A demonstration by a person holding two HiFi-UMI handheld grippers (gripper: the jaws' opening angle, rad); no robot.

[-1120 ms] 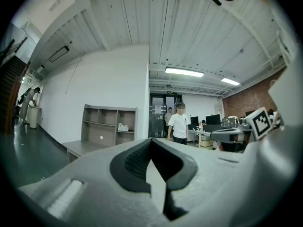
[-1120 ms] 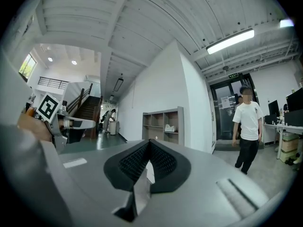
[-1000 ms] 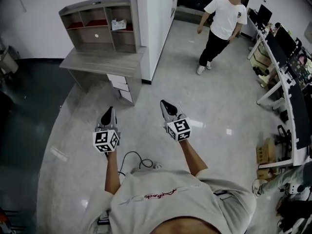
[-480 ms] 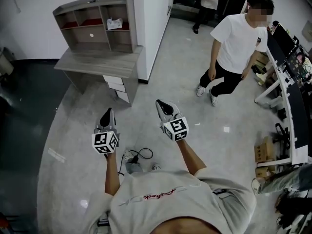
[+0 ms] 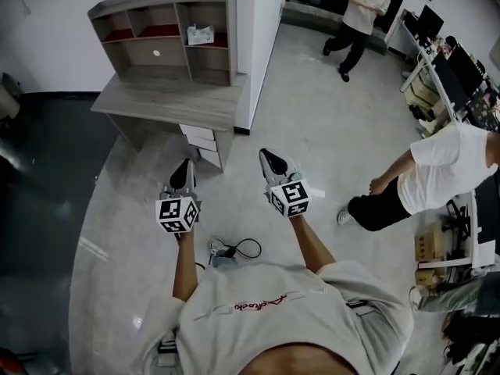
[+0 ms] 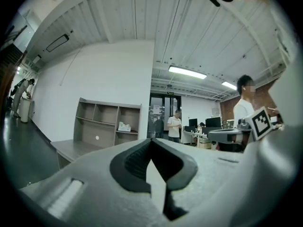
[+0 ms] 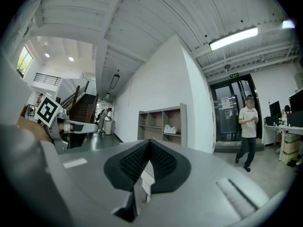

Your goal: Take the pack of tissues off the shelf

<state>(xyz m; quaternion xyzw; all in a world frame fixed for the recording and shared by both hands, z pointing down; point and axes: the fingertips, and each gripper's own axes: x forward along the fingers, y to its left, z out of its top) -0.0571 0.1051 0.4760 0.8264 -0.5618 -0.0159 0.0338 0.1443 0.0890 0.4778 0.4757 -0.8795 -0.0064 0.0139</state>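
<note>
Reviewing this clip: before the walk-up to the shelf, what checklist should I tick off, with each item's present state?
1. Pack of tissues in sight, in the upper right compartment of the shelf: ok.
2. Left claw empty, jaws together: ok.
3. Right claw empty, jaws together: ok.
4. Claws within reach of the pack: not ok; open floor lies between.
5. Path free of hazards: not ok; a cable lies at the feet and a passer-by is close on the right.
6. Which side of the pack to grip: cannot tell from here.
</note>
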